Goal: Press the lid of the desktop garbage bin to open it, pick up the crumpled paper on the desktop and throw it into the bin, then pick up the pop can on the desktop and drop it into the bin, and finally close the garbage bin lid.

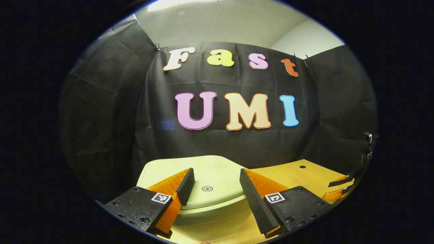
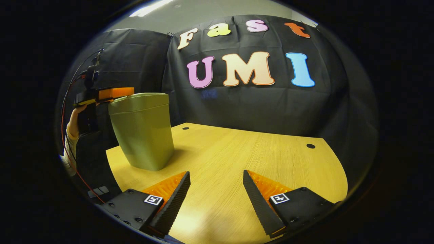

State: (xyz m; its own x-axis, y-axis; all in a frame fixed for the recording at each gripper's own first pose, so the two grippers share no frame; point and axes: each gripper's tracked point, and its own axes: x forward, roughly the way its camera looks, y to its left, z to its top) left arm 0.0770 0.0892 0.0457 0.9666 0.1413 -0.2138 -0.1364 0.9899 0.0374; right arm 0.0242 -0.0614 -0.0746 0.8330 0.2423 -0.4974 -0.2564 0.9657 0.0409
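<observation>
The pale green garbage bin (image 2: 142, 132) stands on the wooden table (image 2: 237, 159) at the left in the right gripper view, its lid (image 2: 139, 99) down. In the left gripper view my left gripper (image 1: 215, 181) hangs open just above the lid (image 1: 210, 176), its fingers either side of a small round target mark (image 1: 207, 188). The right gripper view shows that left gripper (image 2: 112, 93) level with the lid's left edge, held by a hand (image 2: 76, 113). My right gripper (image 2: 216, 184) stands open over bare tabletop, nothing between its fingers.
The table has a curved right edge and two small dark holes (image 2: 310, 146) near the back. Black cloth walls close in behind and on both sides. The other gripper's fingers (image 1: 340, 184) show at the right edge of the left gripper view.
</observation>
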